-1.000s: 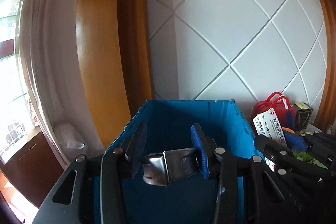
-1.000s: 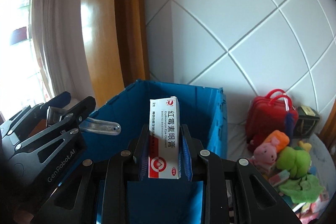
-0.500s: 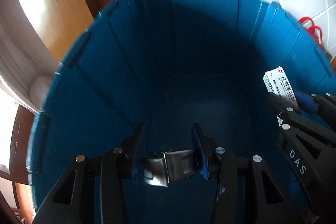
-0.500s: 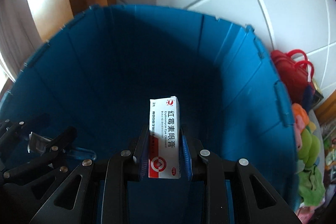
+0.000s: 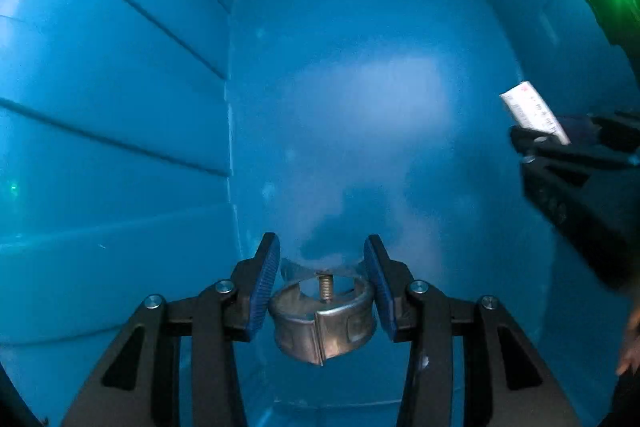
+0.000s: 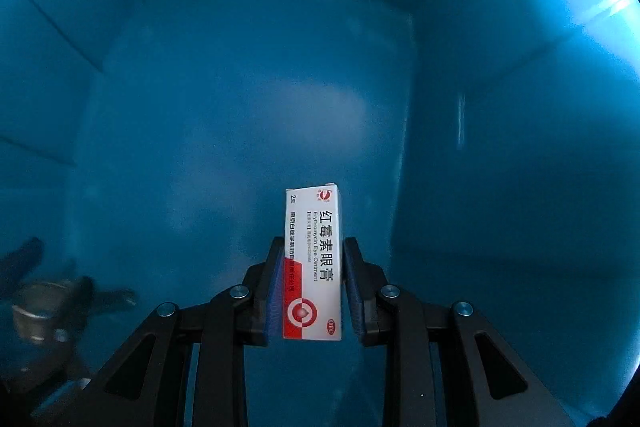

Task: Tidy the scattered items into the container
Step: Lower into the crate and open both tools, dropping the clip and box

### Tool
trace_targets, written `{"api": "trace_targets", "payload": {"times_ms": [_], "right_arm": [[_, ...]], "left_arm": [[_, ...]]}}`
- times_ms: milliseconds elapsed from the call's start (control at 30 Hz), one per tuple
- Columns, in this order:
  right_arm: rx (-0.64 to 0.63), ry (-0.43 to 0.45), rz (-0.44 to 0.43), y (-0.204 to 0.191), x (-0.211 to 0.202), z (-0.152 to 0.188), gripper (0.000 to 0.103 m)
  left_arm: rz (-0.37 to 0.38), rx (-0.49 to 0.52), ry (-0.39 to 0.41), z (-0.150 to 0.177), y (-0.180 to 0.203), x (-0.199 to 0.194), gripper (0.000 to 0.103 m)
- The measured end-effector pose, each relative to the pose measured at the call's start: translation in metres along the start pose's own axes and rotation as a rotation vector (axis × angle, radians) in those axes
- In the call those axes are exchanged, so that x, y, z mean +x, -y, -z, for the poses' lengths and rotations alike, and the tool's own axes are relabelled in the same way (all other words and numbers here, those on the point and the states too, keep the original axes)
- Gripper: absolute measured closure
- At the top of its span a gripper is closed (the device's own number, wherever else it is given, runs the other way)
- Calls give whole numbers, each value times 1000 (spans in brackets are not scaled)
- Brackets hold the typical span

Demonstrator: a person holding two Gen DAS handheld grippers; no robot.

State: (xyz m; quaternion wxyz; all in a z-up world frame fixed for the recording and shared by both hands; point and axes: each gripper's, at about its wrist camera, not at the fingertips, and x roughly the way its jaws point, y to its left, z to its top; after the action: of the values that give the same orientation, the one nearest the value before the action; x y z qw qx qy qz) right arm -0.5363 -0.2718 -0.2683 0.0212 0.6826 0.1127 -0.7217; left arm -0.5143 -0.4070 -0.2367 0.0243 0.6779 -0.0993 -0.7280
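Pointing both grippers down inside the blue bin (image 5: pixel 120 131), I am holding my left gripper (image 5: pixel 322 265) clamped on a metal clamp (image 5: pixel 324 323), whose ring is sitting between the blue pads (image 5: pixel 262 283) with its screw sticking up toward the bin floor ahead. My right gripper (image 6: pixel 312 267) is squeezing a white and red ointment box (image 6: pixel 314 259) upright between its fingers, the box's far end reaching out past the tips. From the right wrist view, the left gripper with the clamp is showing blurred at the lower left, well apart from the box.
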Motion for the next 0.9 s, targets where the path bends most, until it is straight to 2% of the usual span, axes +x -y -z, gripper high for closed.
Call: {"api": "trace_targets", "payload": {"times_ms": [133, 267, 333, 400, 533, 733, 900], "right_arm": [[10, -71, -15, 2, 19, 9, 76], [-7, -104, -20, -2, 28, 15, 76], [-9, -109, -22, -1, 29, 17, 76], [-9, -111, -21, 0, 30, 17, 76], [-13, -111, -24, -1, 30, 20, 75], [-3, -124, -29, 0, 32, 24, 54], [-4, -133, -27, 0, 32, 27, 51]], "left_arm": [[-12, 1, -6, 1, 4, 14, 60], [-3, -18, 17, 0, 7, 13, 58], [-14, -23, 14, 2, 10, 15, 39], [-25, -18, 8, 1, 12, 17, 33], [-27, 0, -5, 3, 16, 16, 33], [-22, 16, -41, -1, 17, 25, 33], [-26, 33, -52, -2, 18, 26, 33]]}}
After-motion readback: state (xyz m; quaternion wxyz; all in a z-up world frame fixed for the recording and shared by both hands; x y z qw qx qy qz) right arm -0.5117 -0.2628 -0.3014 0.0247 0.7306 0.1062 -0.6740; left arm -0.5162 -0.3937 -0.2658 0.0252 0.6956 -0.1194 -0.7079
